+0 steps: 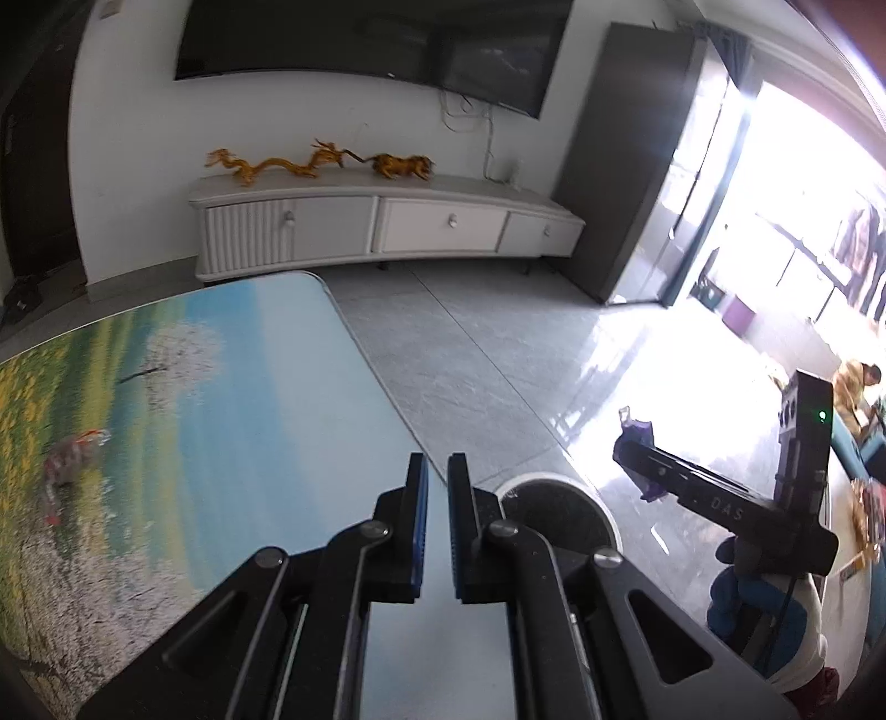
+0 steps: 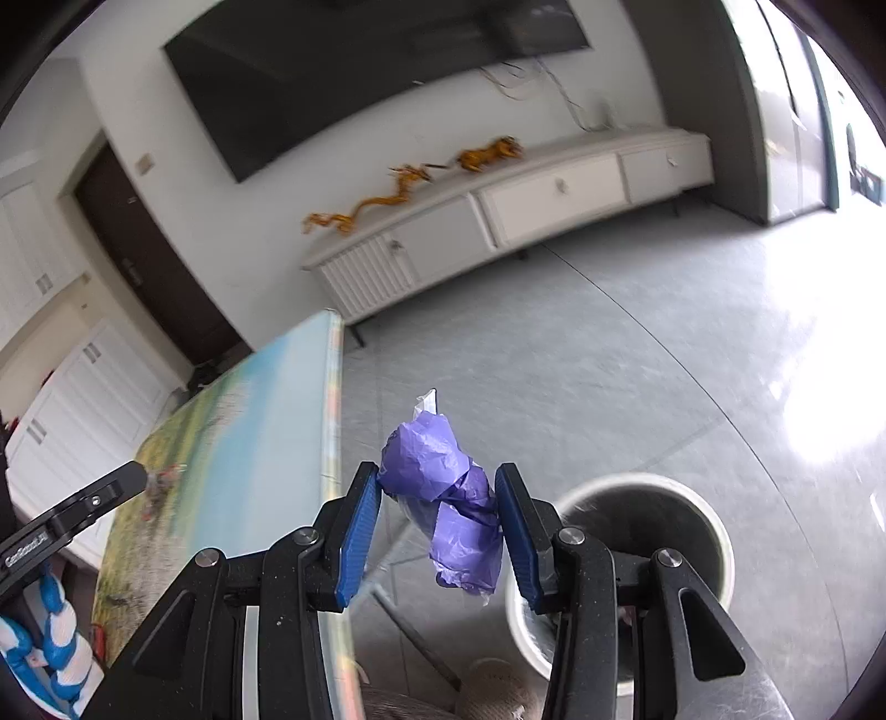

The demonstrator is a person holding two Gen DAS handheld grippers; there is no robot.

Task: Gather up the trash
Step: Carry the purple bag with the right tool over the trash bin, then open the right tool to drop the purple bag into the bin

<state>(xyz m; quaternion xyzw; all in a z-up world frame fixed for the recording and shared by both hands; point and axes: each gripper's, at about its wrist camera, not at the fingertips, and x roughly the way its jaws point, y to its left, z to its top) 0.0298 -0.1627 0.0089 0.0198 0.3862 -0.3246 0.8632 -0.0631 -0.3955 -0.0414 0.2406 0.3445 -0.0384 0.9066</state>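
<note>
My right gripper (image 2: 437,471) is shut on a crumpled purple wrapper (image 2: 448,493), held off the table's right edge. Just to its right and lower stands a white bin (image 2: 714,531) with a dark inside. The left wrist view shows the same bin (image 1: 595,498) on the floor by the table corner, and the right gripper (image 1: 631,443) above it with the purple wrapper (image 1: 639,432). My left gripper (image 1: 437,482) is shut with nothing in it, over the landscape-printed table (image 1: 249,415). A blurred reddish crumpled wrapper (image 1: 72,454) lies on the table at the left.
A white TV cabinet (image 1: 387,221) with golden dragon ornaments (image 1: 277,163) stands against the far wall under a dark screen (image 1: 360,39). Grey tiled floor (image 1: 498,360) stretches between it and the table. A dark tall cabinet (image 1: 637,166) stands at the right by a bright doorway.
</note>
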